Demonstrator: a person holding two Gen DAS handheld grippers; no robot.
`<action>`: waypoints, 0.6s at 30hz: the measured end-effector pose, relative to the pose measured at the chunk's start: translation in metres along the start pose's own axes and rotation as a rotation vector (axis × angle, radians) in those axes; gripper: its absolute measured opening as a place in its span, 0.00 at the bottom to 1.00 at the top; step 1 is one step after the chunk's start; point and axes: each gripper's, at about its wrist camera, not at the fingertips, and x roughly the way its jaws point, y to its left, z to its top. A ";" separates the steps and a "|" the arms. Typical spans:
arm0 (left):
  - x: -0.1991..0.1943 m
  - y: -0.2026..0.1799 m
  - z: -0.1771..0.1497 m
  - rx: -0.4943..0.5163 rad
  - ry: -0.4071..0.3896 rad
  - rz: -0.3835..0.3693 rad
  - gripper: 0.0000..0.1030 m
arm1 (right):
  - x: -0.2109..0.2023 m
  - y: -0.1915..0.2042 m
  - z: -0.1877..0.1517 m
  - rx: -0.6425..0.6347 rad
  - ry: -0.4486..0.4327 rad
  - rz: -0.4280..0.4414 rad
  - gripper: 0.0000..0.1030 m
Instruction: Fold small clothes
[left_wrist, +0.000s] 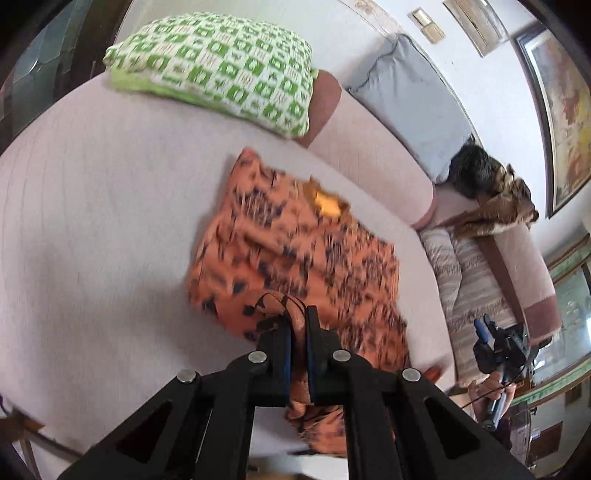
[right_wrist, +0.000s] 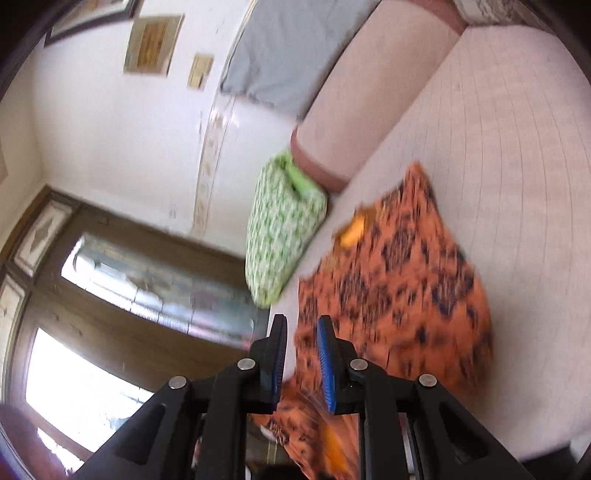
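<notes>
Both wrist cams close, facing sofa (left_wrist: 92, 206), shared garment (left_wrist: 295, 251)

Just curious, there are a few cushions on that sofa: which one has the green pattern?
The green-and-white checked pillow, lying on the sofa seat beyond the orange garment. The other one, the grey cushion, is plain and leans against the wall.
</notes>
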 end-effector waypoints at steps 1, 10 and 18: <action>0.008 -0.002 0.019 -0.006 -0.001 -0.001 0.06 | 0.004 -0.002 0.016 0.009 -0.026 -0.008 0.17; 0.065 0.004 0.061 -0.025 0.012 0.041 0.06 | 0.052 -0.010 0.055 -0.003 0.080 -0.169 0.19; 0.036 0.016 0.036 -0.066 -0.017 0.049 0.06 | 0.041 -0.022 -0.069 -0.018 0.324 -0.286 0.81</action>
